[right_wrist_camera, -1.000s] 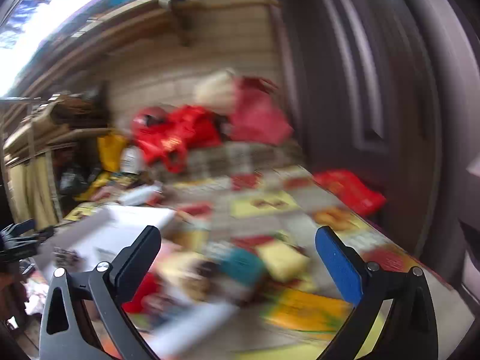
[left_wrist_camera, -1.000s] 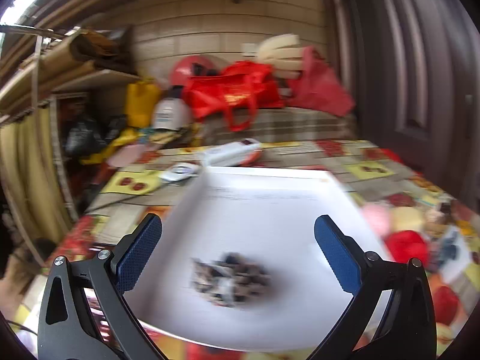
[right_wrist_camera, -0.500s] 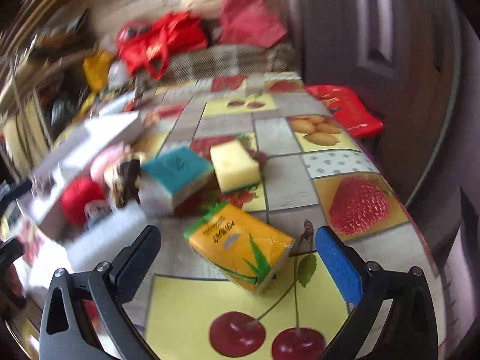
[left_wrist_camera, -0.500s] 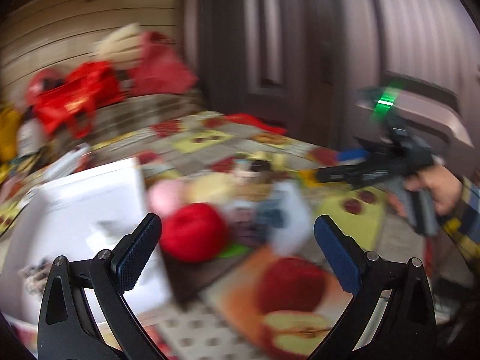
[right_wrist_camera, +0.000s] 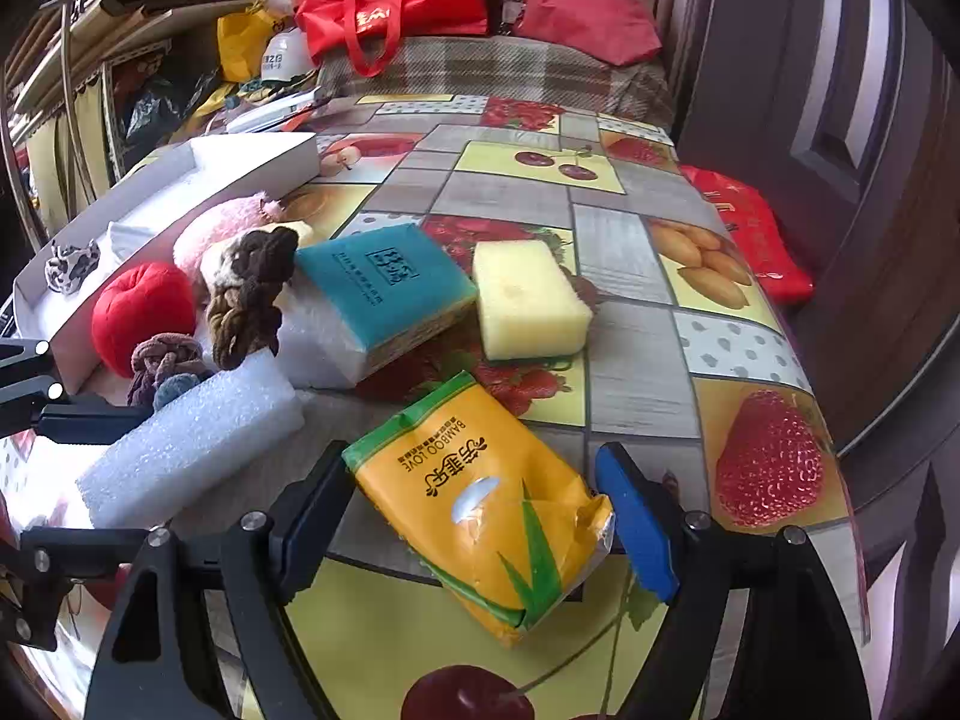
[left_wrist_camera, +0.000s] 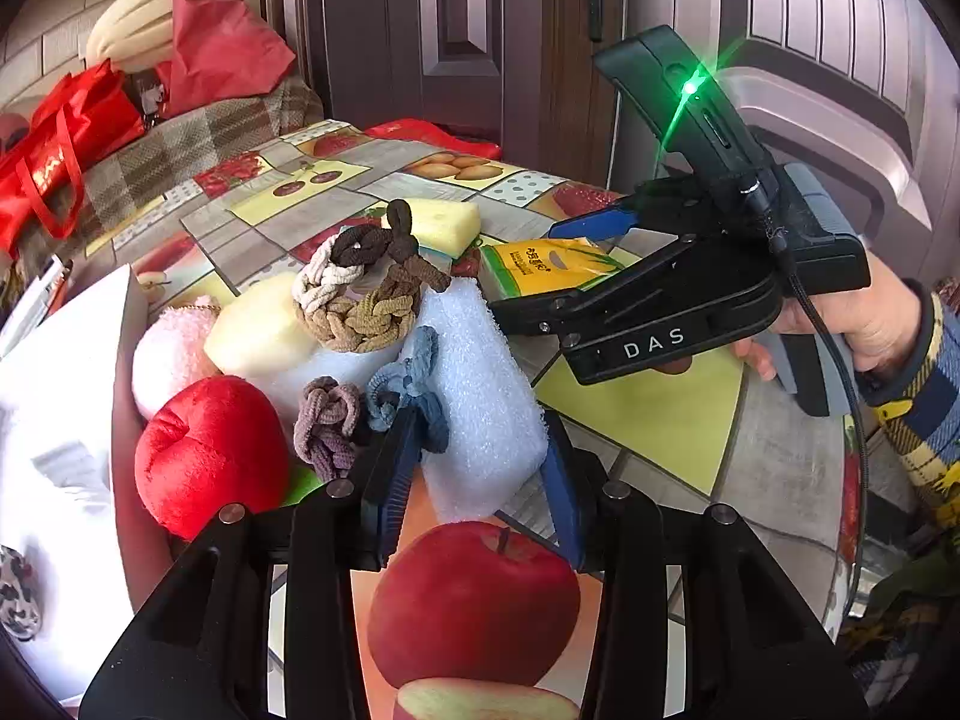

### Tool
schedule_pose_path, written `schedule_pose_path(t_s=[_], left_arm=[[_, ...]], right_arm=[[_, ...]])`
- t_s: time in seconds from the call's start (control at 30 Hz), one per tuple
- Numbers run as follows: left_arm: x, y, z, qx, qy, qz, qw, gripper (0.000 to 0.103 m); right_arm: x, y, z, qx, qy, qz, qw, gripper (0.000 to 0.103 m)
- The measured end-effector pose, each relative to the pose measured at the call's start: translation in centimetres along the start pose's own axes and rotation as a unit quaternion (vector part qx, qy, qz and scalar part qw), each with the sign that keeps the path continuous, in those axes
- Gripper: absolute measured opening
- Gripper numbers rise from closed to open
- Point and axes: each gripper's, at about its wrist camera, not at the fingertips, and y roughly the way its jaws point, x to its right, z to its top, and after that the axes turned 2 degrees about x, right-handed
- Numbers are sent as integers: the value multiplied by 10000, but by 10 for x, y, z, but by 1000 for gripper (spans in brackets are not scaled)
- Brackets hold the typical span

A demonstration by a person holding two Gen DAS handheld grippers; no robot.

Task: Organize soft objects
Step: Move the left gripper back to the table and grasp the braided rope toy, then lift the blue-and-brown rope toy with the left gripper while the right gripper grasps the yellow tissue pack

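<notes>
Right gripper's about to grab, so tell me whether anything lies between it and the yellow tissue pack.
Nothing visible does. The right gripper straddles the yellow tissue pack, jaws just closing in; whether the pads press yet is unclear.

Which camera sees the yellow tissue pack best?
The right wrist view: the yellow tissue pack lies whole and close between the right gripper's fingers. In the left wrist view it is far away, half hidden behind that gripper.

The left hand-held gripper point(left_wrist_camera: 480, 468) is angled downward, its jaws just narrowed onto a white foam block point(left_wrist_camera: 480, 396). The right hand-held gripper point(right_wrist_camera: 474, 516), gripped by a hand point(left_wrist_camera: 864, 324) in a plaid sleeve, is closing around an orange tissue packet point(right_wrist_camera: 486, 516).
</notes>
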Motion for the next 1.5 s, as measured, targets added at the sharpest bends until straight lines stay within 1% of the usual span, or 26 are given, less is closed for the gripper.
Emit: schedule_pose_path(t_s=[0.07, 0.13, 0.2, 0.27, 0.4, 0.47, 0.5, 0.57, 0.63, 0.7, 0.77, 0.83, 0.87, 0.9, 0.97, 1.03, 1.07, 1.1, 1.13, 1.2, 1.27, 1.3, 1.37, 1.43, 1.47, 1.5], left_arm=[[-1, 0, -1, -9, -51, -70, 10000, 38], [1, 2, -2, -104, -61, -104, 9999, 37], [1, 2, -3, -109, -44, -86, 9999, 30], [-1, 0, -1, -20, -49, -24, 10000, 26], [-3, -15, -1, 391, -65, -1, 9992, 26], [1, -27, -3, 712, 73, -161, 9973, 27], [7, -34, -4, 878, 249, -353, 9952, 28], [17, -38, -6, 924, 511, -407, 9936, 31], [21, -35, -6, 810, 620, -359, 9941, 31], [19, -35, -5, 778, 552, -328, 9949, 32], [12, -41, -6, 943, 390, -390, 9940, 32], [4, -53, -8, 1244, 197, -463, 9910, 41], [0, -58, -10, 1386, 98, -490, 9891, 57], [-5, -63, -11, 1540, -16, -525, 9867, 70], [-12, -69, -12, 1676, -200, -521, 9843, 72], [-22, -63, -10, 1463, -451, -238, 9879, 72], [-28, -53, -7, 1193, -654, 2, 9907, 71], [-33, -46, -6, 1005, -799, 132, 9916, 71], [-37, -40, -5, 832, -918, 199, 9921, 71], [-43, -29, -4, 561, -1029, 129, 9930, 71], [-38, -26, -4, 485, -894, -20, 9948, 71], [-30, -25, -4, 447, -719, -101, 9964, 71], [-15, -21, -3, 316, -345, -118, 9988, 71], [1, -8, -1, -1, 44, -46, 10000, 71], [5, 0, -1, -175, 149, 2, 9997, 62], [11, 10, -2, -427, 254, 71, 9987, 42]], right_arm=[[5, 1, 0, -29, 118, 26, 9999, 82], [10, 3, 1, -40, 253, 90, 9996, 82], [15, 3, 1, -5, 384, 130, 9992, 82], [18, 1, 1, 33, 487, 136, 9987, 82], [19, -1, 1, 88, 557, 127, 9983, 82], [19, 0, 1, 57, 545, 149, 9984, 82], [20, 0, 1, 40, 545, 172, 9984, 82], [20, 1, 1, 9, 569, 119, 9983, 82], [20, 1, 1, 9, 587, 104, 9982, 82], [20, 0, 1, 25, 599, 77, 9982, 82], [20, 0, 1, 27, 609, 69, 9981, 82], [20, 0, 1, 22, 616, 62, 9981, 82], [21, 0, 1, 20, 623, 58, 9980, 82], [21, 0, 1, 18, 630, 52, 9980, 82], [21, 1, 1, 11, 641, 40, 9979, 82], [21, 1, 1, 9, 646, 23, 9979, 82], [21, 1, 1, 10, 649, 15, 9979, 82], [21, 1, 1, 13, 654, 7, 9979, 82], [21, 1, 1, 14, 659, 0, 9978, 82], [21, 1, 1, 2, 666, -2, 9978, 82], [22, 1, 1, -8, 660, 2, 9978, 82], [22, 2, 1, -13, 662, 3, 9978, 82], [22, 2, 1, -22, 665, 4, 9978, 82], [22, 2, 1, -19, 667, 3, 9978, 82], [22, 3, 1, -19, 667, 3, 9978, 82], [22, 3, 1, -22, 668, 3, 9978, 82]])
